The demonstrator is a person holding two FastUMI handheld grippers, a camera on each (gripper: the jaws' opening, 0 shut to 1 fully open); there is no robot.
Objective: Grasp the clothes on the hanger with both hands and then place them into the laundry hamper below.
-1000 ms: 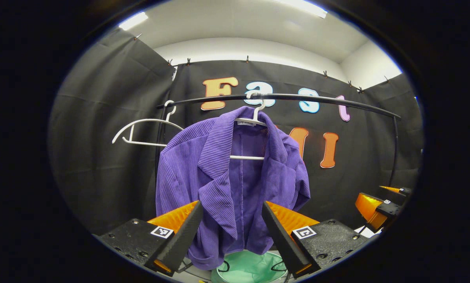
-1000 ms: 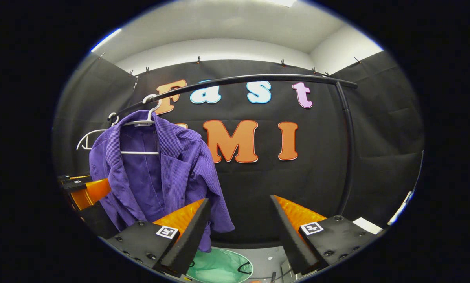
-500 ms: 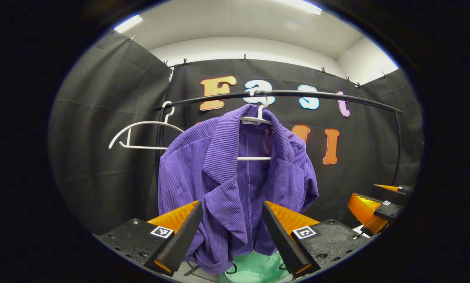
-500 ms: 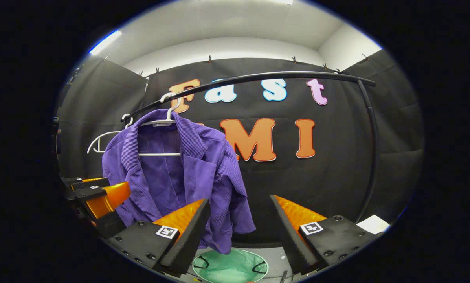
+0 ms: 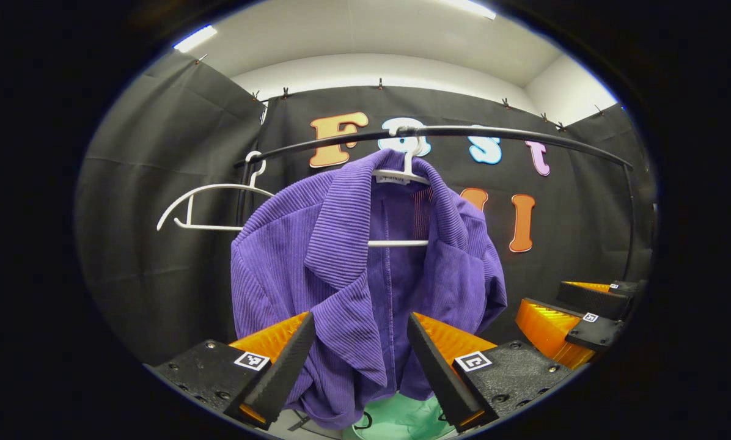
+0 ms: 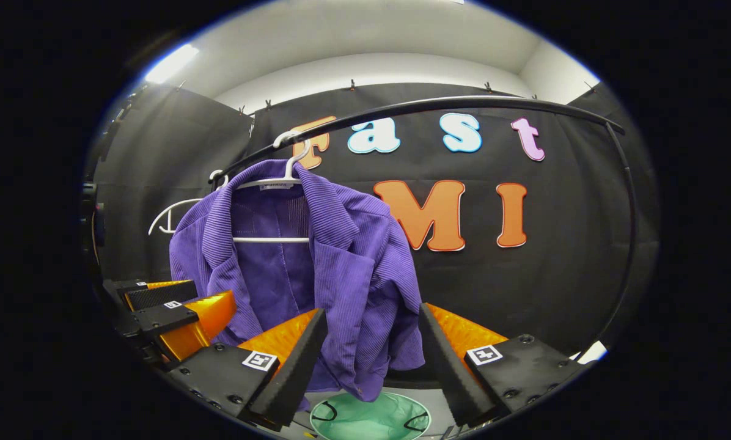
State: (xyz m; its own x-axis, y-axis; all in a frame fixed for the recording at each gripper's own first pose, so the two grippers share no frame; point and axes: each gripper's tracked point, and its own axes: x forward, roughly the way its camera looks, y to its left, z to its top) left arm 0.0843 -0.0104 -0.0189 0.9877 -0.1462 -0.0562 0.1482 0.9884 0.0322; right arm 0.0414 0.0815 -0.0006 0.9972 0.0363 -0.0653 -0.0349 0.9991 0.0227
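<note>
Here right gripper view bares hamper (image 6: pixel 365 418) under jacket (image 6: pixel 316 269).

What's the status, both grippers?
Left gripper, right gripper: jaws open, short of jacket. Jacket on hanger. Hamper below. Nothing in the way.

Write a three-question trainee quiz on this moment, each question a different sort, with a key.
1. True or false: the jacket hangs on a hanger from the rail.
2. Multiple choice: the hamper is A) beside the rail's post, B) below the jacket, C) on the rail.
3. Fill in: the left claw and the right claw are both ____, with nothing gripped.

Key: 1 true. 2 B. 3 open.
</note>
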